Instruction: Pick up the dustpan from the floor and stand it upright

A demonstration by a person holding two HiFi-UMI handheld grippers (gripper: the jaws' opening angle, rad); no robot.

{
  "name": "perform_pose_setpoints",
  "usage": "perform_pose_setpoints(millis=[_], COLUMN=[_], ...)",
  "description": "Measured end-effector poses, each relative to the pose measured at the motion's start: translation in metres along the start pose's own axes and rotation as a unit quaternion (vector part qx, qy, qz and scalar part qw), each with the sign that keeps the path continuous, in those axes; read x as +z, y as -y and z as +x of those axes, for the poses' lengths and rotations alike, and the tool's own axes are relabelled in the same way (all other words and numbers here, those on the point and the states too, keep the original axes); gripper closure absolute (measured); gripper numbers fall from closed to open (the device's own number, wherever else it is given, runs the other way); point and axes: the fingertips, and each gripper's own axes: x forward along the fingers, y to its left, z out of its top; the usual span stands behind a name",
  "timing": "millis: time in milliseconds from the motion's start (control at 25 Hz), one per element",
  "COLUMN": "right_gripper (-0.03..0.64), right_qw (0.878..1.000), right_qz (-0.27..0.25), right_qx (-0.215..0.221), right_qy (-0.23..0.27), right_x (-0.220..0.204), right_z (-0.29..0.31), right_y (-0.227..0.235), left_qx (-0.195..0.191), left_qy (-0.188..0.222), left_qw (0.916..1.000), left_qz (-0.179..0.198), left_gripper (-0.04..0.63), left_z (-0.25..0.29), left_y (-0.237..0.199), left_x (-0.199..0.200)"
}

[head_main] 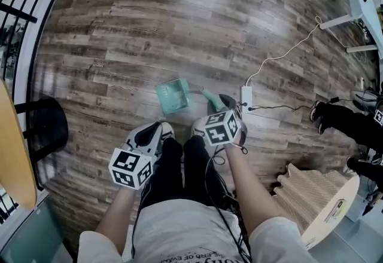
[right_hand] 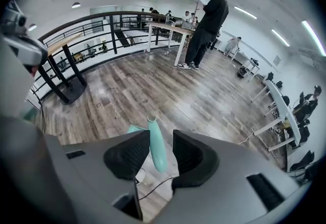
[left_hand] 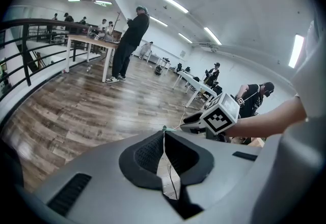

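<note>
The dustpan (right_hand: pixel 155 142) handle is seen unclamped between the wide-open jaws of the right gripper (right_hand: pixel 161 133), while the left gripper (left_hand: pixel 164 134), off to the dustpan's left, is closed on nothing

Mint-green dustpan (head_main: pixel 173 95) sits on the wood floor (head_main: pixel 179 17).

One teal dustpan (head_main: pixel 173 95) at the centre of the head view. Two tools just below it, the left tool (left_hand: pixel 164 152) and the right tool (right_hand: pixel 161 154), with two marker cubes (head_main: pixel 130 167), one on each. One white power strip (head_main: pixel 246 98) right of centre, and one white cable (head_main: pixel 287 52) toward the upper right.
</note>
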Motion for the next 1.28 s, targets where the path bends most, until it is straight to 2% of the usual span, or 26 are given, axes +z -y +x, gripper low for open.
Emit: perform_pose_setpoints(millis=[280, 600, 1000, 1280], right_gripper=[0.482, 0.509, 0.565, 0.569], right_qw=[0.995, 0.982, 0.955, 0.940], right_qz=[0.065, 0.089, 0.129, 0.152], right_qx=[0.043, 0.083, 0.164, 0.185], right_qy=[0.064, 0.144, 0.211, 0.242], right_x=[0.034, 0.073, 0.079, 0.080], right_z=[-0.069, -0.154, -0.220, -0.252], right_y=[0.006, 0.003, -0.018, -0.015], left_qx=[0.001, 0.001, -0.017, -0.020], left_qy=[0.016, 0.039, 0.062, 0.083], left_qw=[0.9997, 0.9988, 0.9967, 0.9937], left_qz=[0.020, 0.031, 0.051, 0.072], left_gripper=[0.565, 0.565, 0.565, 0.565], left_z=[-0.017, -0.044, -0.076, -0.086], left_y=[0.020, 0.047, 0.094, 0.113], left_x=[0.027, 0.059, 0.082, 0.106])
